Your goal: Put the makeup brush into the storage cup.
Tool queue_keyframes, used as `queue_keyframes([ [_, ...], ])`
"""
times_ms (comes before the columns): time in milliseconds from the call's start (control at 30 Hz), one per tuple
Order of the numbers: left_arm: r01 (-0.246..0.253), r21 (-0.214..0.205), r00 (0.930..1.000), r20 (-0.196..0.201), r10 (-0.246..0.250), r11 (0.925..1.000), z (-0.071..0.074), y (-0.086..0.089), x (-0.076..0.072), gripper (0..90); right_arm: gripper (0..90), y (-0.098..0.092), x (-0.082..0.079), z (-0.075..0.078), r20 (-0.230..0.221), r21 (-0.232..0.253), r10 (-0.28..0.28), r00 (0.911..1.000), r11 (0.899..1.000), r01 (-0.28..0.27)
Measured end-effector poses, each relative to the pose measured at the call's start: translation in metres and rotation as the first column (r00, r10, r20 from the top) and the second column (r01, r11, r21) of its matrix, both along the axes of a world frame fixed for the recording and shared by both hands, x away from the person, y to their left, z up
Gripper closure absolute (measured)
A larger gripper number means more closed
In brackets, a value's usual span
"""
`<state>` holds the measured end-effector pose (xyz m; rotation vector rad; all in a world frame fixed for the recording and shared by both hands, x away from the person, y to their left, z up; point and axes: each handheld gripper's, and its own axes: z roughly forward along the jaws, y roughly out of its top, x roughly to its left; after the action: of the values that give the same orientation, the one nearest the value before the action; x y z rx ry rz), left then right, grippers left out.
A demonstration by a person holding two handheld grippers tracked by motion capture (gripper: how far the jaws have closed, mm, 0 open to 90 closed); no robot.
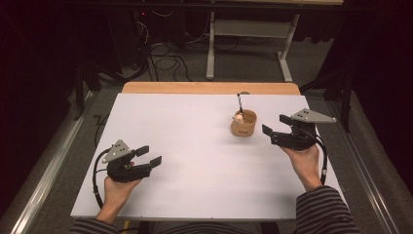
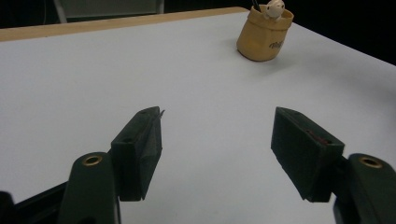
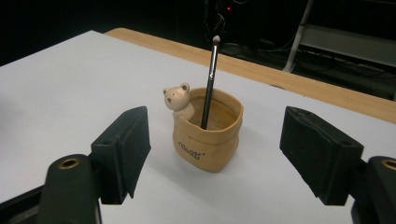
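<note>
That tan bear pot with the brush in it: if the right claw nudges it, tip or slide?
The bear pot looks squat with a broad base, so it would probably slide on the smooth white table rather than tip. It looks like glazed ceramic: likely rigid, slippery and chippable. The tall brush leans loose inside and may rattle or swing.

- We take this for a lab or recording studio.
- At twelve o'clock, cables (image 1: pixel 163 61) lie tangled on grey carpet.
- Dark curtains surround our white table (image 1: pixel 195 161); a metal desk frame (image 1: pixel 248 36) stands behind.
</note>
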<state>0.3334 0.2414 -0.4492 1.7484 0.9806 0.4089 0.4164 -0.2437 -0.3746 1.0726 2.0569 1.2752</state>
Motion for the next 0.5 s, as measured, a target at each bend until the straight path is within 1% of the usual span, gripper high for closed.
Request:
queue_keyframes([
  [500,0.004,0.002,1.0,0.005,-0.004,1.0,0.0,-0.001,0.0,34.0,23.2,-0.005,-0.018,-0.002,0.022,0.031,0.016,0.9996,0.999,-0.017],
])
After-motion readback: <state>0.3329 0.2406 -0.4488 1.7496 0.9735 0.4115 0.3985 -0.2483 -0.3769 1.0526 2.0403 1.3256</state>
